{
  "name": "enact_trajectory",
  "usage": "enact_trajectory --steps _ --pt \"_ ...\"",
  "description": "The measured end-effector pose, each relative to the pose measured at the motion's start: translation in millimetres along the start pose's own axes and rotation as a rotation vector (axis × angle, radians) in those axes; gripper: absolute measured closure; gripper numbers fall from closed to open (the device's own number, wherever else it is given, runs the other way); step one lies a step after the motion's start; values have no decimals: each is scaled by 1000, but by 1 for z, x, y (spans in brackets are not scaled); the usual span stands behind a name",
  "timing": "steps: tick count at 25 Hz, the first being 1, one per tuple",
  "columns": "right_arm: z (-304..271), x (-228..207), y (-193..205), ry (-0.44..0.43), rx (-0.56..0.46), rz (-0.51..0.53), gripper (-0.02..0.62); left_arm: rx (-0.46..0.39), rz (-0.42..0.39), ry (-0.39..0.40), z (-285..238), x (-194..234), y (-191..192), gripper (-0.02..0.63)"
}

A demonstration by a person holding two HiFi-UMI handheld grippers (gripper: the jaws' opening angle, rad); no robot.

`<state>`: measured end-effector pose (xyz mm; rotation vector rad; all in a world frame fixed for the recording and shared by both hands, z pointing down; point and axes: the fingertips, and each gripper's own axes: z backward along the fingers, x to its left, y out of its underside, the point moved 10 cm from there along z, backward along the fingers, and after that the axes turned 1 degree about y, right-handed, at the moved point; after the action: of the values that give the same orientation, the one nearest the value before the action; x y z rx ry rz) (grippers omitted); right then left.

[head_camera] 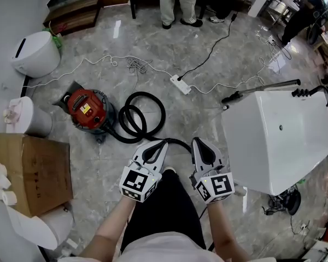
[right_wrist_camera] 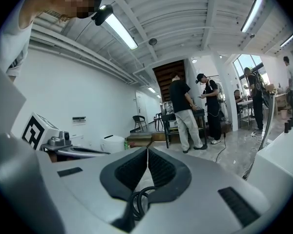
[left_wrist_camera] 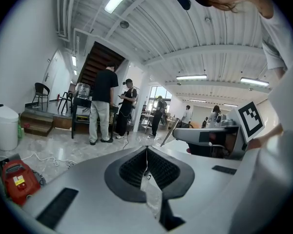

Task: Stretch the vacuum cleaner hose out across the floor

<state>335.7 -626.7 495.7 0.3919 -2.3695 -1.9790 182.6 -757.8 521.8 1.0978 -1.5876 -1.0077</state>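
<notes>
Grey marble floor spreads beneath a person holding a two-jaw gripper in each hand, seen from the head camera. The left gripper (head_camera: 163,143) and the right gripper (head_camera: 197,142) are held side by side, level with each other and pointing away from the person. Each has its jaws pressed together with nothing between them. The black vacuum cleaner hose (head_camera: 163,113) lies on the floor just ahead of the grippers, wound in overlapping loops. One end joins the red canister vacuum cleaner (head_camera: 86,108) to the left, and a stretch of it curves back between the two grippers toward the person. In the right gripper view the loops show on the floor through the gap below the closed jaws. A white cabinet (head_camera: 279,141) stands to the right and a cardboard box (head_camera: 27,171) to the left. A white power strip (head_camera: 180,84) with its cables lies farther out, and people stand at the far side of the room.
</notes>
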Motion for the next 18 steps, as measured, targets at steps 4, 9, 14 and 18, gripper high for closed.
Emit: enact_trajectory --steps 4,9,14,18 --pt "-12 -18 20 12 -6 3 578 0 -2 -4 -13 10 21 597" --pt "-25 -35 52 17 -15 5 579 -1 -6 -11 -34 25 53 597" --pt "-35 -54 82 22 -20 0 580 -19 0 -20 -57 35 80 597" --pt "-40 -66 109 24 -30 0 578 -30 2 -21 -72 42 105 597"
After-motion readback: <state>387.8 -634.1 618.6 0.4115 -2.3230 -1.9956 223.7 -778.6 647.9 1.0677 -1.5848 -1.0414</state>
